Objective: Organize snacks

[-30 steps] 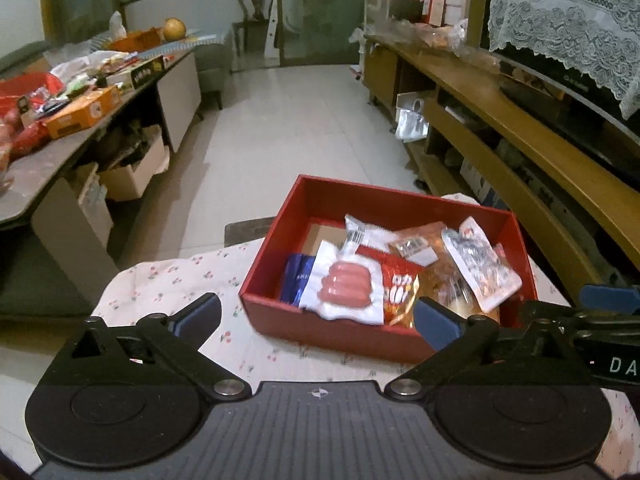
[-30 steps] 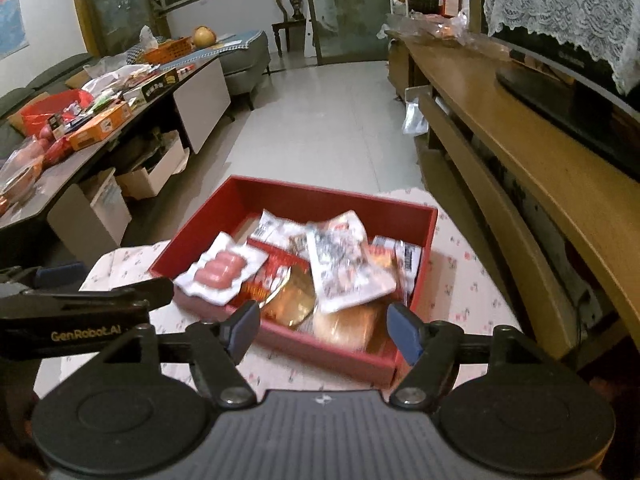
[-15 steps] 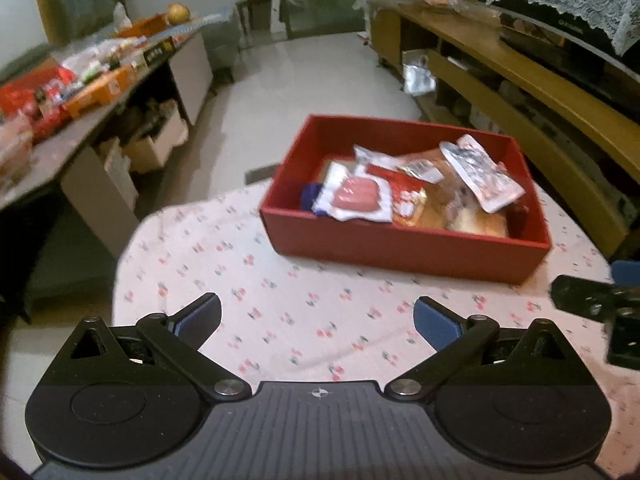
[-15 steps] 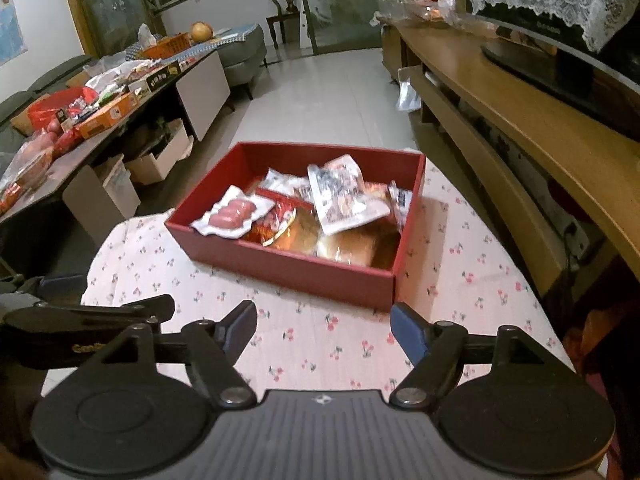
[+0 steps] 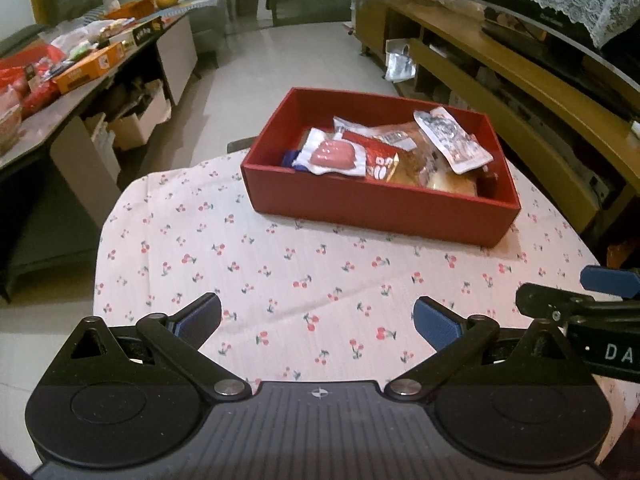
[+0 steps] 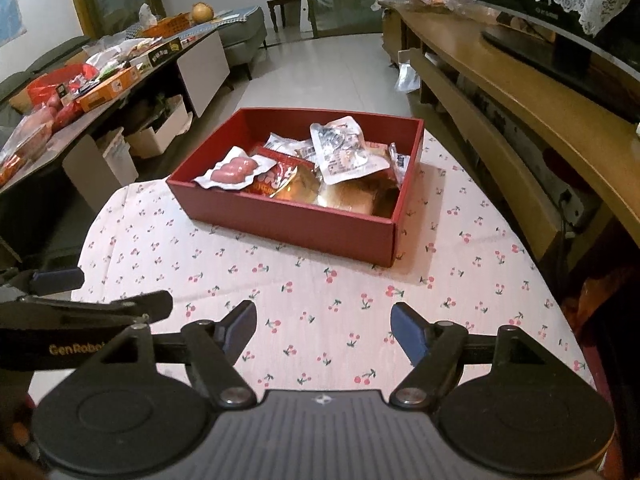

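Observation:
A red box (image 5: pixel 372 208) (image 6: pixel 288 220) stands on the far half of a round table under a cherry-print cloth (image 5: pixel 280 264) (image 6: pixel 320 296). Inside lie several snack packs: a white sausage pack (image 5: pixel 332 157) (image 6: pixel 232 170), a red packet (image 5: pixel 380 160) (image 6: pixel 276 178), a clear-wrapped bun (image 5: pixel 444 180) (image 6: pixel 352 196) and a grey-white pouch (image 5: pixel 452 140) (image 6: pixel 344 152). My left gripper (image 5: pixel 318 320) hangs open over the near cloth, nothing between its fingers. My right gripper (image 6: pixel 324 324) is open too, also empty, well short of the box.
A long wooden TV bench (image 6: pixel 540 120) runs along the right. At the left a low table (image 5: pixel 80 68) is heaped with boxes and bags, with cartons (image 6: pixel 160 136) under it. Tiled floor (image 5: pixel 288 60) stretches beyond. Each gripper's arm shows at the other view's edge.
Both grippers have drawn back from the box toward the table's near side; the box now sits farther off and more cloth shows. Both stay open and empty.

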Available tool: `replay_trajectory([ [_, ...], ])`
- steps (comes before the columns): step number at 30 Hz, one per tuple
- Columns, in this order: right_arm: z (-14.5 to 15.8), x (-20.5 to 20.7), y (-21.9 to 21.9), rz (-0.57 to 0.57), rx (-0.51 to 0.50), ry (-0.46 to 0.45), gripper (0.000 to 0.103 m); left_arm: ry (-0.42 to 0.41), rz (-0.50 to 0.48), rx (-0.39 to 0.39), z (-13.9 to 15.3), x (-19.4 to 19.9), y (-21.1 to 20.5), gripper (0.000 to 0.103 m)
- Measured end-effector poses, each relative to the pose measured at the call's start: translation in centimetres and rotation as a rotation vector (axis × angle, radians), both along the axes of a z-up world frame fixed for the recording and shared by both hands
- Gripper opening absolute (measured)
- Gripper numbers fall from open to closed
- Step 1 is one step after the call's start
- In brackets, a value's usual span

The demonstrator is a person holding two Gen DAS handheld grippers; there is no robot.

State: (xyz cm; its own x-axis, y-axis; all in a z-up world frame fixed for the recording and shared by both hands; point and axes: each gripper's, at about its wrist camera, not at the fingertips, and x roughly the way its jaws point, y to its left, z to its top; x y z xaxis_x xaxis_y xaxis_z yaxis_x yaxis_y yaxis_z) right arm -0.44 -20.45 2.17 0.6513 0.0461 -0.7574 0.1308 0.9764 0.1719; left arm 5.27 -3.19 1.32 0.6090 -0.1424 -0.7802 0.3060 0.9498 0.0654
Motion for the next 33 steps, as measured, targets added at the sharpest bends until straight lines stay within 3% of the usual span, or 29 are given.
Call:
replay_trajectory([
  [17,-0.1,-3.1,1.3,0.022,-0.009,-0.008,0.091,0.016,-0.024,-0.005,-0.5,-2.8,0.7,0.100],
  [33,-0.6,-3.5,1.7,0.039,-0.014,0.012,0.091,0.052,-0.009,-0.025,-1.3,-3.3,1.4,0.100],
])
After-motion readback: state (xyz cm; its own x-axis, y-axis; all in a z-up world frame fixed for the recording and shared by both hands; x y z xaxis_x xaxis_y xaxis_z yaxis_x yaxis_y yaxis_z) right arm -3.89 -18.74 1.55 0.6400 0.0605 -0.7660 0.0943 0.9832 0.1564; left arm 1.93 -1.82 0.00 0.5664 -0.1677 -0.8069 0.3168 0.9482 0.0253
